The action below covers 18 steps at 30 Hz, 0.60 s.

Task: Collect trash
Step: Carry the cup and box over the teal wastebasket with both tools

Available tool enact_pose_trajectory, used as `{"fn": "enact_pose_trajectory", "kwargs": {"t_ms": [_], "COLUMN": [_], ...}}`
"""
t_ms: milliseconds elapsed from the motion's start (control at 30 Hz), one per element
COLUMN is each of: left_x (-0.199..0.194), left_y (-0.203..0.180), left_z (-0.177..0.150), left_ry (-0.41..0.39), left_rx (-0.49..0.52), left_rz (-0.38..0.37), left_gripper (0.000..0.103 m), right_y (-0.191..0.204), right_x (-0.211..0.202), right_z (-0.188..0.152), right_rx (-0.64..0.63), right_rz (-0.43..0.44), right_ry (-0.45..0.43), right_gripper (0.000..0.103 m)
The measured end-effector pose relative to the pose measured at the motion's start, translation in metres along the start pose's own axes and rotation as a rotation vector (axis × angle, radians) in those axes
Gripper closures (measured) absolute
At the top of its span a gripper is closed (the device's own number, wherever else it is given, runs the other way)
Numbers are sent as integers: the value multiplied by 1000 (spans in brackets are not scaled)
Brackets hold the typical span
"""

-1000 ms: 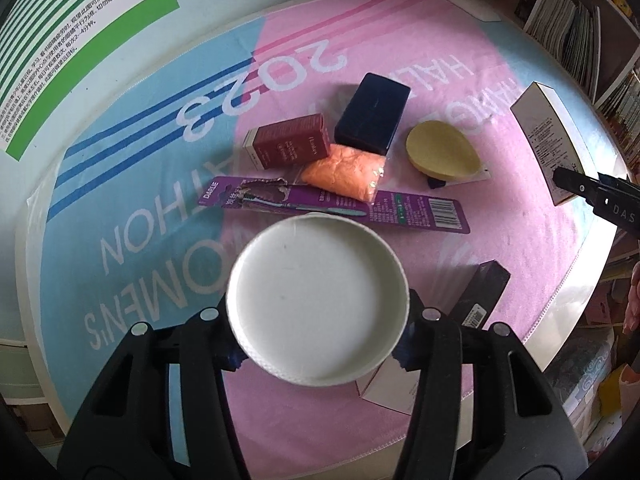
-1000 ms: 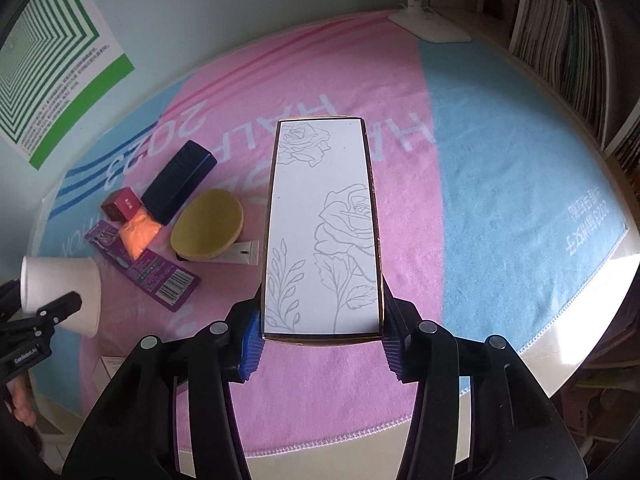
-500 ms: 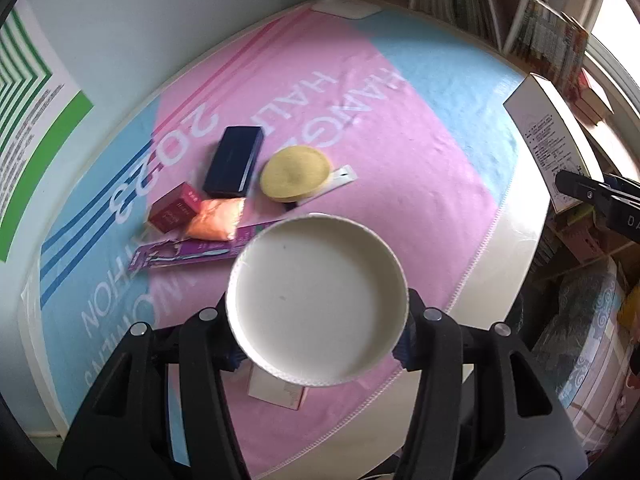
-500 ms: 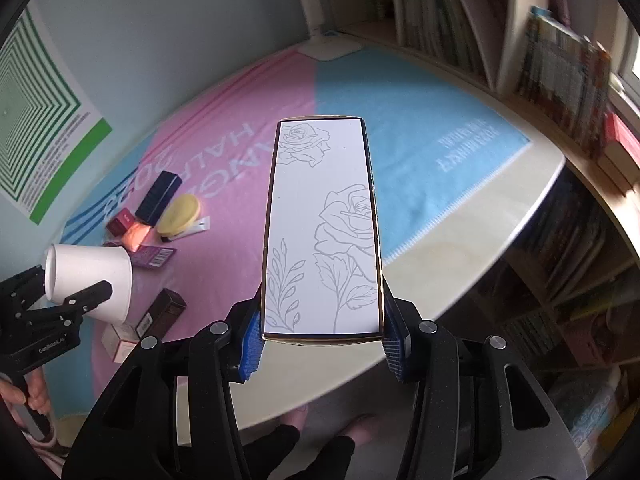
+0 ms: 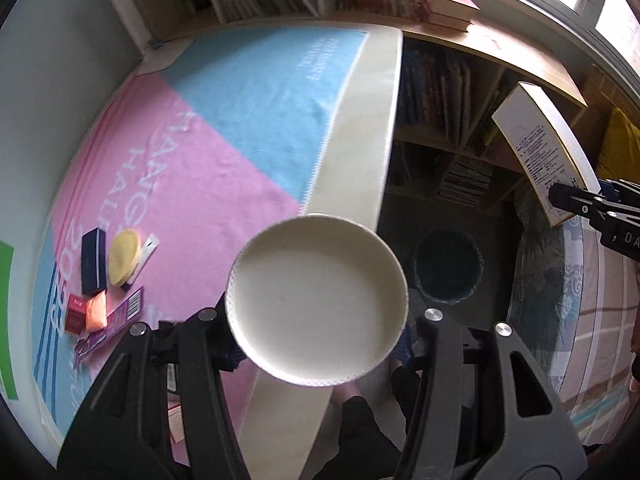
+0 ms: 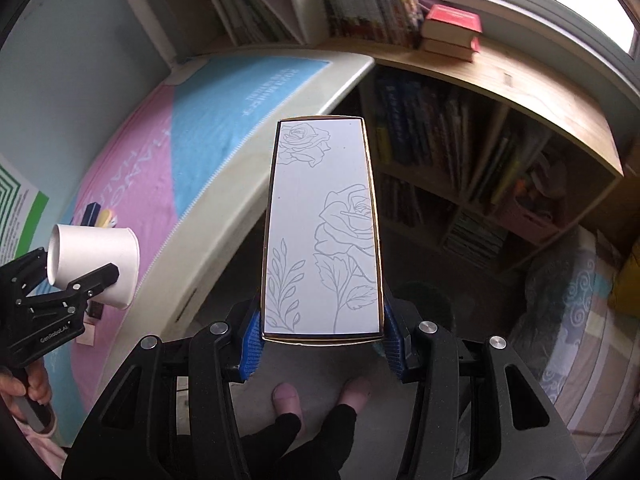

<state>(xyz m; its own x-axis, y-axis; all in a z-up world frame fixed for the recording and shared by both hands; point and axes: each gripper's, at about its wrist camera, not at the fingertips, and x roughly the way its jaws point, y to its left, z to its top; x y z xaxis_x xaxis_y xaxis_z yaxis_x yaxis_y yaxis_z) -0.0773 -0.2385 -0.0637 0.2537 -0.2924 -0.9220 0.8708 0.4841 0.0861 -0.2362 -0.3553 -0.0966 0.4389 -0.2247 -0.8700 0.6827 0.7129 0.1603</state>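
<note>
The table (image 5: 360,128), under a pink-and-blue cloth, fills the left of the left wrist view; a dark round bin (image 5: 447,266) sits on the floor right of centre. The right claw (image 6: 320,344) clamps a tall rose-printed box (image 6: 322,232) mid-frame. The left claw (image 5: 318,328) grips a white paper cup (image 5: 316,304) at lower centre. Small leftover items lie at far left: a navy box (image 5: 93,262), a yellow disc (image 5: 124,258).

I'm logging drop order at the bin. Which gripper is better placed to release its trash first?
Probably left: the paper cup in the left gripper sits beside the dark bin; the right gripper's rose box hides it.
</note>
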Motion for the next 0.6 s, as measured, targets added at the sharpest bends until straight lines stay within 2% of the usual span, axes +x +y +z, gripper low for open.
{"fn": "enact_pose_trajectory", "kwargs": {"t_ms": [300,600], "left_x": [18,48], "left_y": [-97,-168], "left_z": [21,33], "left_ry": [18,79], "left_rx": [199,330], "left_rz": [-86,-137], "left_gripper": [51,51], "right_y": [-67,-107], "right_x": [-15,-5], "right_z": [-47,-63], "right_rx": [145,217], "right_rz": [-55,-44], "right_ry": [35,89], "right_gripper": [54,54]}}
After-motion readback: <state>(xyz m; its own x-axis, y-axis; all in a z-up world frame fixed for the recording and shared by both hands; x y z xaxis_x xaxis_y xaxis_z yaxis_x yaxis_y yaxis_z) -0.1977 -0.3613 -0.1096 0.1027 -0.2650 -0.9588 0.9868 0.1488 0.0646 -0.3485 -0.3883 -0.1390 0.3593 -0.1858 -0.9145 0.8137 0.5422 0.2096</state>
